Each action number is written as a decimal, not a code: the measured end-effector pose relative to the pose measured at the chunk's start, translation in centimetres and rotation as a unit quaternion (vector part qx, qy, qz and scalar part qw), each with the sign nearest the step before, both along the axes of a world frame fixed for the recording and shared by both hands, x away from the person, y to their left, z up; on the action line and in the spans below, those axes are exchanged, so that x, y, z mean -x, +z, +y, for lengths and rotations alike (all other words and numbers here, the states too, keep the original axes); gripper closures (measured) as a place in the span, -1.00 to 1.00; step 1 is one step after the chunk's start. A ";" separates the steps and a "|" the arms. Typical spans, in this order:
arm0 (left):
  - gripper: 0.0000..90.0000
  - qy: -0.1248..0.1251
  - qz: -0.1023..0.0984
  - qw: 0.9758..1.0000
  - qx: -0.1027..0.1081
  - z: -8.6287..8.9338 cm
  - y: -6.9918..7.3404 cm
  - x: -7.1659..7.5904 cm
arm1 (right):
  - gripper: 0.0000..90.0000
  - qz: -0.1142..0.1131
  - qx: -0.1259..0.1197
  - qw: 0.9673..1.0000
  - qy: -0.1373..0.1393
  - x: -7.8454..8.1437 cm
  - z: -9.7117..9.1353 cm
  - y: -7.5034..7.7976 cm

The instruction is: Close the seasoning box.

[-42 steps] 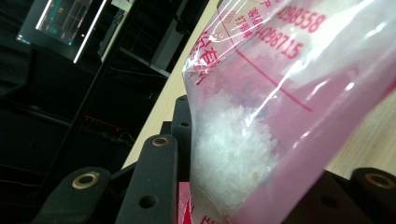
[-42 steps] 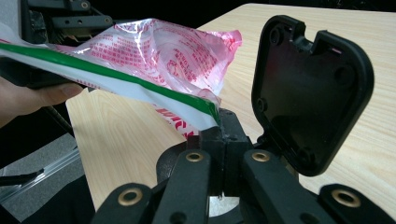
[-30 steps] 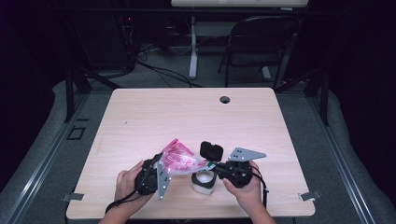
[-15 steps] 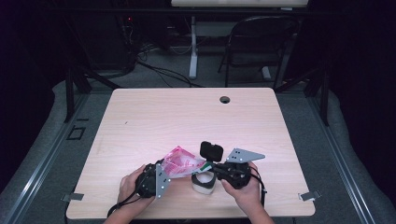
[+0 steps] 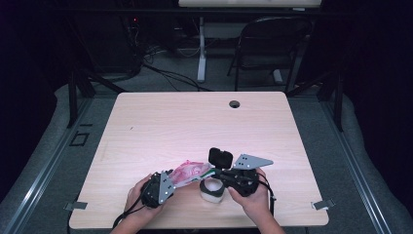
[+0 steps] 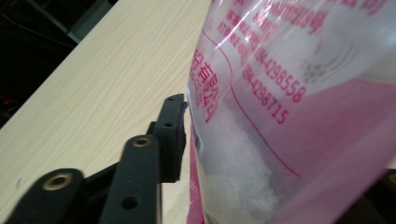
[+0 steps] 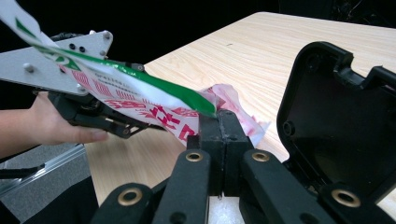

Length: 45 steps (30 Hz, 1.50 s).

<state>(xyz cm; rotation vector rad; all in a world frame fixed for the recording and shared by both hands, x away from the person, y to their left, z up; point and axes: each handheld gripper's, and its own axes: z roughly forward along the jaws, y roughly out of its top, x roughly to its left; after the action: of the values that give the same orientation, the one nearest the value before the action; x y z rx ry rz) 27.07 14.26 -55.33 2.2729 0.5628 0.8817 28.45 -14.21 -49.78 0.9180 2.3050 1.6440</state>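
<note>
Left gripper [image 5: 168, 183]: jaws have just been opening, now parted, pink bag between them, one pad just beside its film. Pink bag [image 5: 189, 171] lies left of the white cup [image 5: 212, 190], long axis running from the left gripper across to the right gripper. Right gripper [image 7: 218, 122]: jaws clenched on the bag's green-edged end, above the cup.
</note>
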 end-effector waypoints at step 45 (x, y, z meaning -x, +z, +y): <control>0.88 0.077 0.120 0.965 0.221 5.6 -0.6 -3.0 | 0.58 -0.011 -0.033 0.999 -0.017 0.0 -1.0 0.7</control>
<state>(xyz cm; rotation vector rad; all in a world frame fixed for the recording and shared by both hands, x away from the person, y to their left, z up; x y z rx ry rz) 30.06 19.85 -55.95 1.9515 0.9519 0.4862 28.48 -15.20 -49.13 0.9420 2.2195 1.7172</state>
